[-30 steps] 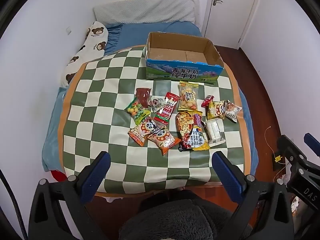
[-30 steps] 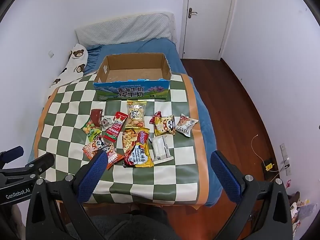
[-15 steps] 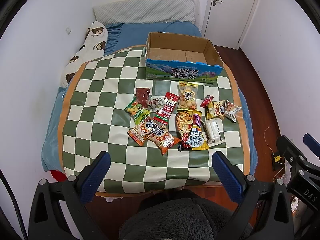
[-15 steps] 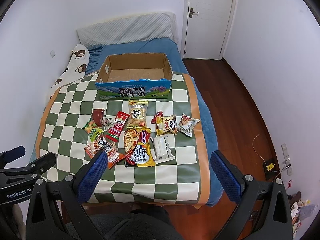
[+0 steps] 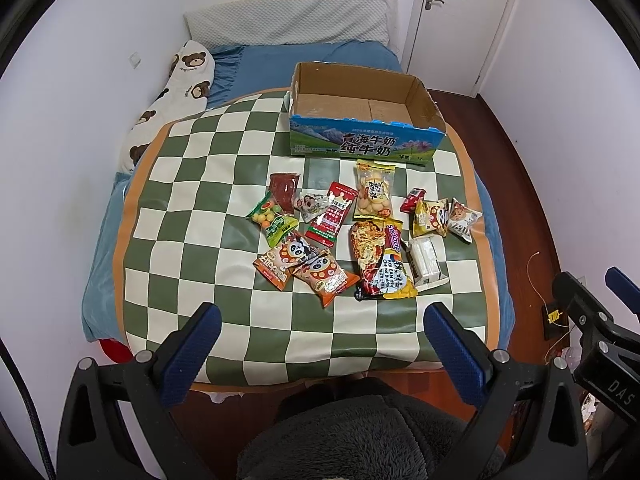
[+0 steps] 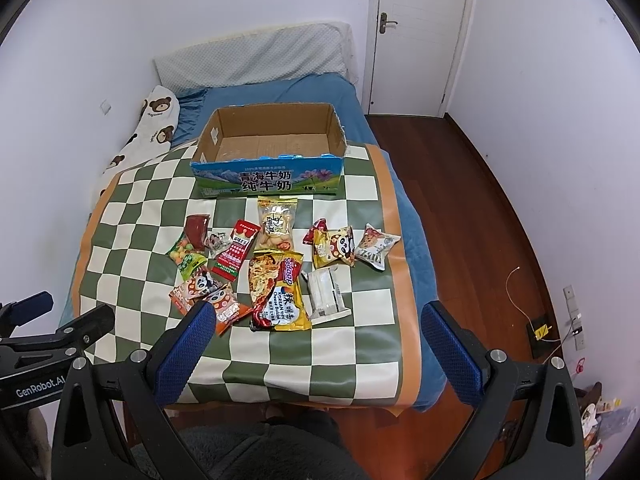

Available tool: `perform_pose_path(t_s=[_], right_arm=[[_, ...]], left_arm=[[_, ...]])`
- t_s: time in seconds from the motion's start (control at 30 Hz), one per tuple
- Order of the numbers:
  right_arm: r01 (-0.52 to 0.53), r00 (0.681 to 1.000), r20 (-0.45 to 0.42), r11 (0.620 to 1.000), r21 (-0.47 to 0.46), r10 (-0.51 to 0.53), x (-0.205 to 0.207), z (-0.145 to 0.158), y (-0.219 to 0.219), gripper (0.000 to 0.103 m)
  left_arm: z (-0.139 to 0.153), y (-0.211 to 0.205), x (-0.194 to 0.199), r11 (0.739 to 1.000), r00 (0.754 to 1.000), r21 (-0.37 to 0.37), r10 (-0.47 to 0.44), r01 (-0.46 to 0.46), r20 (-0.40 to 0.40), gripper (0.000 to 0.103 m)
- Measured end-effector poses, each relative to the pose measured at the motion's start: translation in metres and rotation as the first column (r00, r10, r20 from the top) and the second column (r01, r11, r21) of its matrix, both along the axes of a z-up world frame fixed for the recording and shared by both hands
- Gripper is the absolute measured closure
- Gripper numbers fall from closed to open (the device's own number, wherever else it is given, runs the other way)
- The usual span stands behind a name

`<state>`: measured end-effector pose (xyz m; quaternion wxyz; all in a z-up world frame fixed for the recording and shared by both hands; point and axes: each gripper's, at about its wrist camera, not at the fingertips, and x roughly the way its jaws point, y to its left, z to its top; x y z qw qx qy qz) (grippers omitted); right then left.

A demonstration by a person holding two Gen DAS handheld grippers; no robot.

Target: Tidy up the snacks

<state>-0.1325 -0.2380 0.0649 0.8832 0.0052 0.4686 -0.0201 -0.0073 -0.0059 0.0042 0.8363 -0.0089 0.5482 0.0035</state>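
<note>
Several snack packets lie in a cluster on the green-and-white checkered mat [image 5: 192,216] [image 6: 360,344]. Among them are a large noodle bag [image 5: 380,260] [image 6: 278,288], two orange panda packets [image 5: 308,264] [image 6: 208,292], a red strip packet [image 5: 334,214] [image 6: 236,250] and a clear biscuit bag [image 5: 374,194] [image 6: 276,226]. An empty cardboard box [image 5: 362,112] [image 6: 272,148] stands behind them. My left gripper [image 5: 320,316] and my right gripper [image 6: 316,316] are both open and empty, held above the mat's near edge.
The mat lies on a bed with a blue sheet [image 6: 272,92], a bear-print pillow [image 5: 172,100] on the left and a headboard cushion [image 5: 288,20] at the back. Wooden floor [image 6: 480,220] and a white door [image 6: 416,32] are on the right. White walls enclose the bed.
Both views have shifted slightly; the snacks and box sit a little higher and nearer in frame. Nothing on the mat has moved. Both grippers stay open.
</note>
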Motion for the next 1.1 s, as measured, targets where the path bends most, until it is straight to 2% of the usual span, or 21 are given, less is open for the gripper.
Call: perform_pose_path(t_s=[1.1], right_arm=[[-0.001,1.000,-0.006,1.000,-0.002,0.001,0.0013,-0.0014,0.0069,0.000]], left_arm=[[-0.0003,0.0017,0.0014,1.000,1.000,-0.001,-0.004,0.004,-0.001,0.000]])
